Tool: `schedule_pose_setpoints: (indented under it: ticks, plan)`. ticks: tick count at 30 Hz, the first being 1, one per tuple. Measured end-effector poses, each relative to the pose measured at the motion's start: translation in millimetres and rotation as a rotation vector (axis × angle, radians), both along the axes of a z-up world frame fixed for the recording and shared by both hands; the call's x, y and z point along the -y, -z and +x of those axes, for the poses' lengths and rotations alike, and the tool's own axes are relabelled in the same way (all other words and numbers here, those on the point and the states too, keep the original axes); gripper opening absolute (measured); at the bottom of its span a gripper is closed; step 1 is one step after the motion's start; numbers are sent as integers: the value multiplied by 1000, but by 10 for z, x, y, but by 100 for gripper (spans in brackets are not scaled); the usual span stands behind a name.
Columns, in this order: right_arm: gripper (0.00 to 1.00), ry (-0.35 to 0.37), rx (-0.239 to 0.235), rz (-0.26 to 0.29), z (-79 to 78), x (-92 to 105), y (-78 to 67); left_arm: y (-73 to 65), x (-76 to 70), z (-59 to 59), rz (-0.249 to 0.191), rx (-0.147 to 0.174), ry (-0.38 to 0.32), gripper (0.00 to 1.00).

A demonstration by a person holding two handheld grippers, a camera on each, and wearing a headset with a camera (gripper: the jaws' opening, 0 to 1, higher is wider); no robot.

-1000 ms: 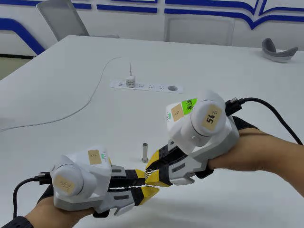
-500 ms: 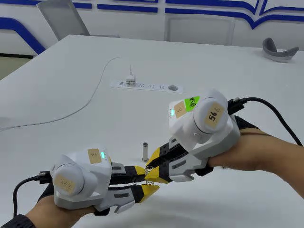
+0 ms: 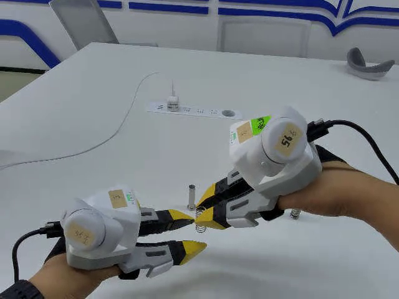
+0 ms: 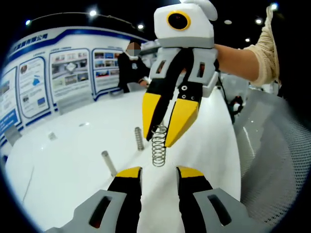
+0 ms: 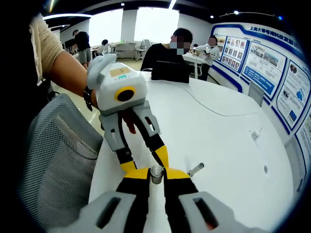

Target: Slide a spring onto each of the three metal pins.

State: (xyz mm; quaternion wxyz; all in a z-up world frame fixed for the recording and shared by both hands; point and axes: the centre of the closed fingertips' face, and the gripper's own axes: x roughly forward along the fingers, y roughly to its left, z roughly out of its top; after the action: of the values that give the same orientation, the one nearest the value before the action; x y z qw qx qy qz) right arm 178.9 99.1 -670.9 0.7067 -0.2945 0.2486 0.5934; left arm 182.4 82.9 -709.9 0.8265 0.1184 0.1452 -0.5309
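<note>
At the left, your left tool point(image 3: 187, 232) is held low over the white desk point(image 3: 112, 162). Its yellow-tipped jaws are spread, with nothing between them. Just beyond their tips a bare metal pin point(image 3: 192, 197) stands upright on the desk. Close to the right of your left tool's tips, your right tool point(image 3: 201, 218) angles down from the right and pinches a spring point(image 4: 159, 148) by its upper coils. In the left gripper view the spring hangs free below those pressed tips, just above the gap of the open jaws. In the right gripper view its round end sits squarely between the right tool's tips. Farther right, a second spring point(image 3: 295, 213) sits on the desk beside your right hand point(image 3: 324, 193).
</note>
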Motion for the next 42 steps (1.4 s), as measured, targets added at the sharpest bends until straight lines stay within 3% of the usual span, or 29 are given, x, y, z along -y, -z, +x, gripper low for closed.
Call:
schedule_pose_setpoints:
  ticks: [18, 24, 42]
  plan:
    - [12, 71, 26, 34, 226, 71, -100, 42, -215, 140, -10, -27, -102, 50]
    - [12, 86, 28, 36, 274, 80, -97, 49, -244, 157, -10, -28, -117, 52]
    - [12, 197, 66, 85, 668, 58, -202, 77, -317, 193, -16, -43, -152, 59]
